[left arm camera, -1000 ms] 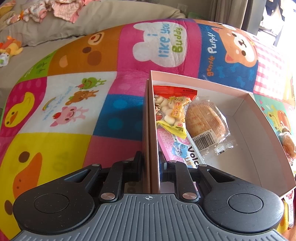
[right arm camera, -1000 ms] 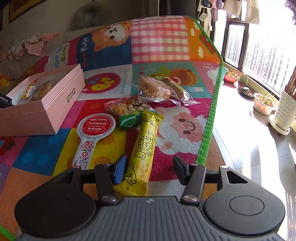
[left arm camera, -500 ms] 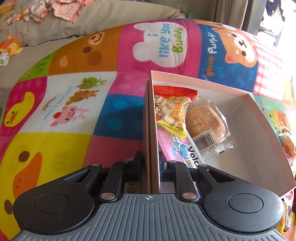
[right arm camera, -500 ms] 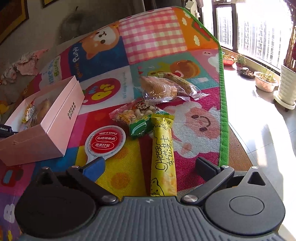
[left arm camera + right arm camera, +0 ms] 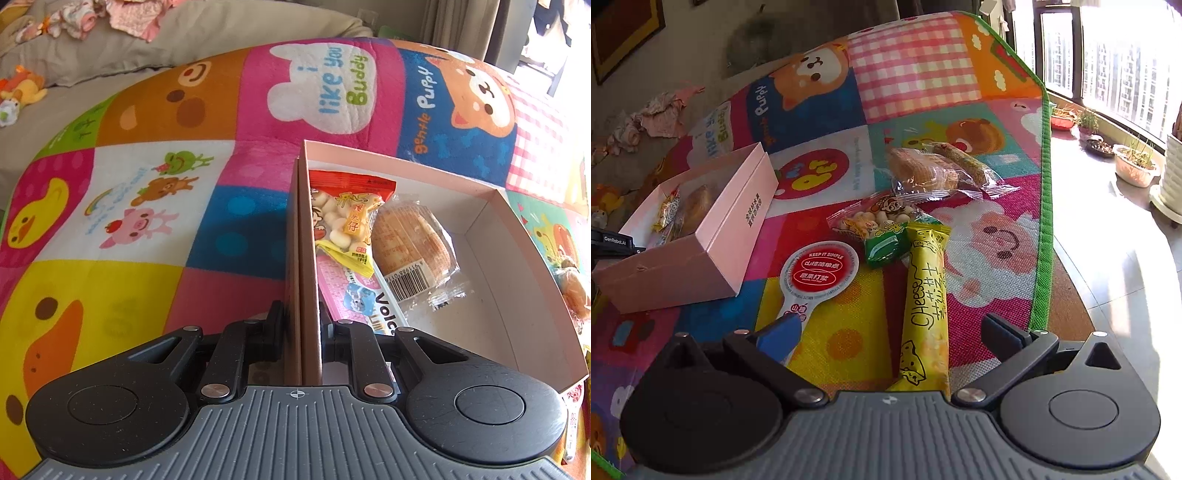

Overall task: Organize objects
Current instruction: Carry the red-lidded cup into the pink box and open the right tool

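Note:
My left gripper point(image 5: 302, 317) is shut on the near left wall of the open pink box point(image 5: 306, 258). Inside lie a red-topped snack bag point(image 5: 341, 218), a wrapped round cake point(image 5: 410, 243) and a pink packet point(image 5: 354, 295). In the right wrist view the pink box point(image 5: 713, 240) sits at the left. My right gripper point(image 5: 890, 332) stands wide open over the near end of the yellow cheese stick packet point(image 5: 925, 295), pads clear of it. Beside that packet lie a red-and-white spoon-shaped packet point(image 5: 816, 273), a green-ended snack bag point(image 5: 879, 225) and a wrapped cake point(image 5: 923, 171).
Everything rests on a colourful cartoon play mat point(image 5: 147, 206) whose green edge point(image 5: 1043, 236) runs along the right, with tiled floor and plant pots point(image 5: 1134, 166) beyond. A grey cushion with clothes point(image 5: 110, 22) lies behind the mat.
The right gripper's jaws have spread from half open to fully wide, and its view has tilted slightly. The left gripper and the box have not moved.

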The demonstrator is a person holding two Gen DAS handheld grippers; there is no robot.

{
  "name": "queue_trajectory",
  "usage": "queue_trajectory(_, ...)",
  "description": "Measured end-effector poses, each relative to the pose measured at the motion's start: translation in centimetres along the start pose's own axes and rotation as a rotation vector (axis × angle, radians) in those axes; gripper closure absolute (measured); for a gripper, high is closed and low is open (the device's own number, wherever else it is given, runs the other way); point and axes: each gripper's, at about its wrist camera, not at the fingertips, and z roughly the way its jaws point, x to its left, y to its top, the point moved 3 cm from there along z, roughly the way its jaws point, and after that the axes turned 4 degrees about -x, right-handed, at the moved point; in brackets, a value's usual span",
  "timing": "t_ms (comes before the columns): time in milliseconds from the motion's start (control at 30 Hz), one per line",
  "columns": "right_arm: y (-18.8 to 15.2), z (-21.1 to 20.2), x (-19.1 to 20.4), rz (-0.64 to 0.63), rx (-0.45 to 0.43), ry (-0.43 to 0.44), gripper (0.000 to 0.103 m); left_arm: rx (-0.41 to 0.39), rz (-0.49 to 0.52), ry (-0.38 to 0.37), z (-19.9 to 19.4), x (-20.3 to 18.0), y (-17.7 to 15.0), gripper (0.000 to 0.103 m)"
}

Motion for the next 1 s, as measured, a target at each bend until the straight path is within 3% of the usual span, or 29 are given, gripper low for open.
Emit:
queue_trajectory(100,-0.2,-1.6,0.6,-0.053,-0.038,-0.023,0.001,-0.004,0.005,0.001,0.0,0.0,0.0,0.085)
queue_trajectory(333,0.2,-1.1,1.7,-0.043,-0.018,-0.015,0.027,-0.008,0.000,-0.015,-0.1,0.2,-0.1,0.085)
queue_trajectory(533,1.1,1.2,5.1,-0.112,-0.027,0.037,0.028,-0.007,0.003,-0.017,-0.1,0.2,-0.1,0.085)
queue_trajectory(667,0.9,3.9,6.5,-0.197,0.007,-0.004,0.028,-0.005,0.015,-0.023,-0.2,0.2,-0.1,0.085)
queue_trajectory(900,1.6,6.1,6.1,-0.207,0.029,-0.037,0.027,-0.008,0.042,-0.027,-0.2,0.0,-0.1,0.085)
queue_trajectory(1000,1.5,5.6,6.6,-0.234,0.040,-0.024,0.040,-0.005,0.048,-0.028,-0.1,0.0,-0.1,0.085)
